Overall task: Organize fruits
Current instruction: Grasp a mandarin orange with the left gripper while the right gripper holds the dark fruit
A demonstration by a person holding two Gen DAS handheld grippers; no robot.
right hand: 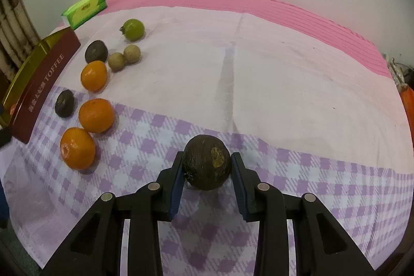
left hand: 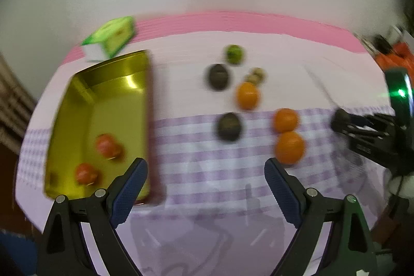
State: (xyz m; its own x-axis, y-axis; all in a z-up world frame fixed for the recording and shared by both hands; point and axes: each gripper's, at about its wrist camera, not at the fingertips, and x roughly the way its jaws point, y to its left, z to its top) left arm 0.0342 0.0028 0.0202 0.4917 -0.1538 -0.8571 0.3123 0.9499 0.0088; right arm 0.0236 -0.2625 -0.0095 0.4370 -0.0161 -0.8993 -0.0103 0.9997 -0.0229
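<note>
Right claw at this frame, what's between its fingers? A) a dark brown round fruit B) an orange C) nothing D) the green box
A: in the right wrist view the right claw has its two fingers flanking a dark brown round fruit on the checked cloth; the oranges lie apart.

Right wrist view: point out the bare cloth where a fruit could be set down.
Free: the wide pale cloth between the pink band and the checked strip, right of the green fruit. Also free: the checks right of the dark fruit between the right gripper's fingers. Crowded: the left side, where oranges cluster beside the toffee tin.
</note>
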